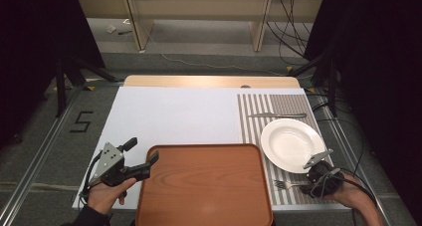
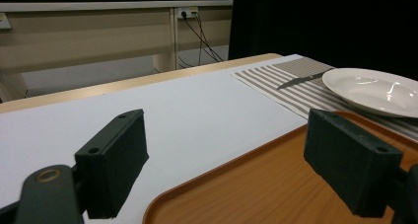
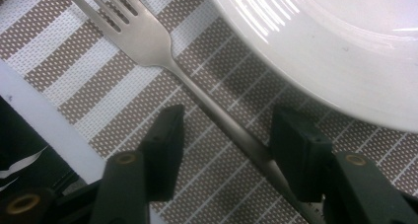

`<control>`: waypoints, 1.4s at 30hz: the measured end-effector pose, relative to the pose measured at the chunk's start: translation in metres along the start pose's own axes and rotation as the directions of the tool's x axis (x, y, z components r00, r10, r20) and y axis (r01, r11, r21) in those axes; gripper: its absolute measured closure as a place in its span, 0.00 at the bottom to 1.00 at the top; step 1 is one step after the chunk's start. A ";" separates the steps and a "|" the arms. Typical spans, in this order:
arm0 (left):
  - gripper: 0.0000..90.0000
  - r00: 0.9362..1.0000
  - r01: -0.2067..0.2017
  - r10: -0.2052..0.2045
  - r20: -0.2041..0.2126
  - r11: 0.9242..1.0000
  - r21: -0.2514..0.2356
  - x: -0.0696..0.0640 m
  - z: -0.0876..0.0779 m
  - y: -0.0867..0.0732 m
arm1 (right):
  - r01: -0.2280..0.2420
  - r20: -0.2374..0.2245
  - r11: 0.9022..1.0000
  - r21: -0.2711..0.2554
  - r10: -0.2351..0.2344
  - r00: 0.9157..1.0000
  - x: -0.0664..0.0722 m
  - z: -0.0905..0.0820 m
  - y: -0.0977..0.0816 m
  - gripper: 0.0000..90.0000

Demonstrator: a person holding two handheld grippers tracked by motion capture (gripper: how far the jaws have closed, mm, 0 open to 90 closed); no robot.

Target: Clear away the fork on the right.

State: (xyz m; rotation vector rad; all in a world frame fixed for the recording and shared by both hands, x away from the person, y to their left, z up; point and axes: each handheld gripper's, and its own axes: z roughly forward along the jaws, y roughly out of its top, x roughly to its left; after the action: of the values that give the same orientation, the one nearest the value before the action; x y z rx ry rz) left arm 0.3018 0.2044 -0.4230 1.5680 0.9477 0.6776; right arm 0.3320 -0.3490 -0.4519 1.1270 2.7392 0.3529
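**Over the fork, jaws apart**

On the striped placemat point(image 1: 288, 106), the right gripper point(image 3: 226, 145) hovered low with its jaws parted around the fork point(image 3: 148, 41) handle — one pad just beside it, not yet closed. A white plate point(image 1: 291, 144) sat close by, a knife point(image 1: 276, 115) beyond it. Opposite, the left gripper point(image 1: 142, 154) stood wide at the brown tray point(image 1: 204, 186) edge — holding nothing.
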 end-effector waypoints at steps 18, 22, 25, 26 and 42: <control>0.18 1.000 0.001 -0.001 -0.003 1.000 -0.003 0.001 -0.001 0.000 | 0.121 0.011 0.987 0.106 -0.123 0.992 0.020 -0.001 0.013 0.86; 0.18 1.000 0.002 -0.002 -0.005 1.000 -0.003 0.001 -0.001 0.000 | 0.167 0.014 0.977 0.132 -0.170 0.985 0.026 -0.001 0.015 0.93; 0.18 1.000 0.001 -0.001 -0.005 1.000 -0.002 0.001 0.000 0.000 | 0.184 0.020 0.974 0.132 -0.189 0.982 0.027 -0.001 0.015 0.93; 0.18 1.000 0.000 0.000 -0.003 1.000 -0.001 0.001 0.000 0.000 | 0.200 0.022 0.971 0.130 -0.205 0.979 0.028 -0.001 0.015 0.93; 0.18 1.000 0.003 -0.003 -0.005 1.000 -0.003 0.001 0.000 0.000 | 0.251 0.016 0.965 -0.069 -0.251 0.968 0.047 -0.025 0.035 0.94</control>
State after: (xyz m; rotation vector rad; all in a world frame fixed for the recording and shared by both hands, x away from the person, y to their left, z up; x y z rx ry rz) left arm 0.3023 0.2057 -0.4229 1.5627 0.9525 0.6809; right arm 0.3167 -0.2953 -0.4211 0.7496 2.7944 0.4045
